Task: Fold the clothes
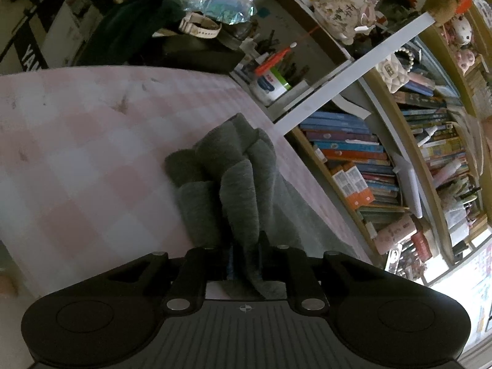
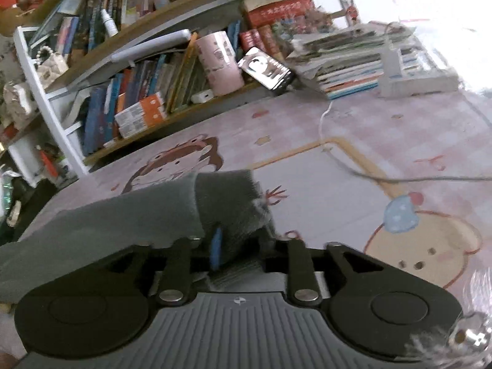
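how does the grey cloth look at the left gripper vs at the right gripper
At the left gripper the grey cloth stands bunched in thick upright folds; at the right gripper the grey cloth lies flatter, stretching away to the picture's left. The left view shows plain pink check mat beneath; the right view shows cartoon prints on the mat. Both grippers have cloth between their fingers.

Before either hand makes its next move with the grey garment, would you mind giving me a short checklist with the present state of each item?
1. Grey garment lies on the pink checked mat: ok.
2. Cloth sits between the left gripper fingers: ok; whether they pinch it: cannot tell.
3. Cloth sits between the right gripper fingers: ok; firm grip: cannot tell.
4. Garment flat and smooth: not ok, bunched in ridges.
5. Grey cable clear of the garment: ok.
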{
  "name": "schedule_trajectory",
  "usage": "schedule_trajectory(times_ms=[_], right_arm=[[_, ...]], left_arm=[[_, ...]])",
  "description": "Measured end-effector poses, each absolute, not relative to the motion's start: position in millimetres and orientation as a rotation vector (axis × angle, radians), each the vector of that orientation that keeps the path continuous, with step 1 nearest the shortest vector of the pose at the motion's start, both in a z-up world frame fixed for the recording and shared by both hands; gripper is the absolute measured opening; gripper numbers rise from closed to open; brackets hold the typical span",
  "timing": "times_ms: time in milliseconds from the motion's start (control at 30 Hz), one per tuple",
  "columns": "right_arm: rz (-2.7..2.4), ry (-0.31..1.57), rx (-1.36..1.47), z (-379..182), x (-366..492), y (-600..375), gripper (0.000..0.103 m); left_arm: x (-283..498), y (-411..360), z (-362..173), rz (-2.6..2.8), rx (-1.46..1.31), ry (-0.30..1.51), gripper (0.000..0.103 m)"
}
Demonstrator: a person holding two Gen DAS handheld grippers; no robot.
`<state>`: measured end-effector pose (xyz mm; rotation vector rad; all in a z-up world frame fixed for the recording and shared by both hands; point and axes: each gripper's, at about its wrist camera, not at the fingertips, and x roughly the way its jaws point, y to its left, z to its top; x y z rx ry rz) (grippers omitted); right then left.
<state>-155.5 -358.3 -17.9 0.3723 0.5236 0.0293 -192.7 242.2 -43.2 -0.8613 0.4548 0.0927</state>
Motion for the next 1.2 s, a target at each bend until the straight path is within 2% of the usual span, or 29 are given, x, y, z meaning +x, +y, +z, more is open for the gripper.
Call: schedule_trajectory(times_ms=[33,100,133,167,333,400,500,633,700,1200], right_arm=[[0.019,0.508,0.367,-15.1,-158.4,-358.3,0.036],[0.0,0.474,0.355,-9.7,-165.4,-359.3,0.044],[-0.008,0.459,0.345,-7.3,-168.9,-359.3,0.047],[-0.014,0.444,0.329,-5.1,-172.0,-358.4,0.052],[0.008,0.379,0.216,4.5,-181.9,-338.5,0.068],[0.04,0.361,0.166,4.9,-184.3,-325.7,0.08],[0.088,0.344,0.081,3.2,-188.1,-304.6,0.088],[0.159,0.352,-0.006,-1.1,-189.6,-279.6,0.092],[0.196,0.36,-0.017,-2.6,-188.0,-271.1,0.098],[0.301,0.417,-0.053,-15.7,-176.6,-232.3,0.1]], left_arm=[[-194.4,239.4,-37.4,0.105,-0.821,0.447,0.026],[-198.4,232.8,-23.5,0.136,-0.726,0.427,0.049],[-200.4,229.5,-16.6,0.152,-0.678,0.417,0.069],[-202.7,226.0,-9.7,0.164,-0.631,0.402,0.076],[-207.3,217.8,11.4,0.192,-0.54,0.377,0.08],[-207.3,218.6,12.5,0.223,-0.543,0.38,0.08],[-207.0,224.3,7.9,0.292,-0.564,0.403,0.083],[-207.8,232.8,-2.4,0.34,-0.609,0.434,0.085],[-207.7,234.3,-6.3,0.348,-0.622,0.445,0.086],[-201.1,222.7,-18.6,0.336,-0.604,0.454,0.092]])
